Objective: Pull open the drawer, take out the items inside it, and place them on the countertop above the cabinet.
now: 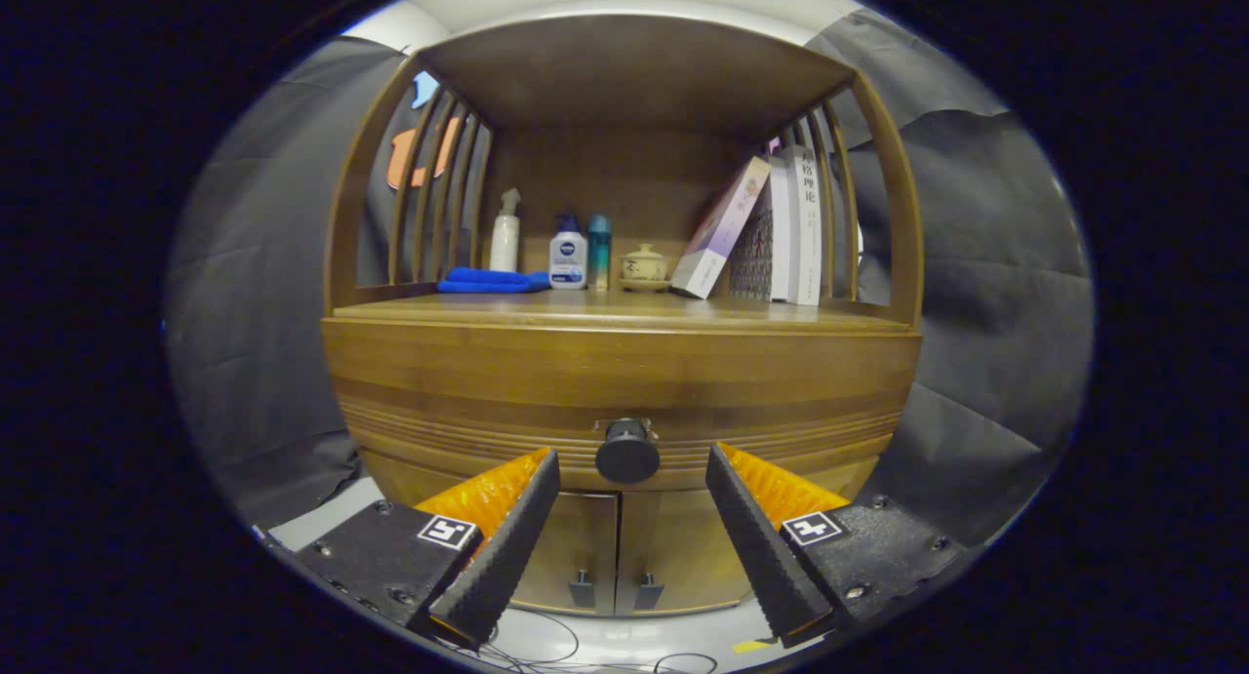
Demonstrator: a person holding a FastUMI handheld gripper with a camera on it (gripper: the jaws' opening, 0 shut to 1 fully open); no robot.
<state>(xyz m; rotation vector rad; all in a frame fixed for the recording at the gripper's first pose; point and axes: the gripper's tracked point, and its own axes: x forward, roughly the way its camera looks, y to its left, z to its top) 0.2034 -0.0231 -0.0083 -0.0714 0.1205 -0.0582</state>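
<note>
The gripper (632, 459) is hanging wide open, its fingers (507, 537) flanking the round drawer knob (627, 452) without touching it. The drawer (624, 401) is sitting shut at twelve o'clock — just beneath the bench (624, 311), which is carrying a blue cloth (488, 281), bottles (568, 255) and leaning books (781, 225).

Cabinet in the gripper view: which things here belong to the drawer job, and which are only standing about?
For the job: drawer, closed; its knob; countertop; gripper, jaws open either side of the knob.

Standing about: blue cloth, three bottles, small lidded pot, books, lower doors.
</note>
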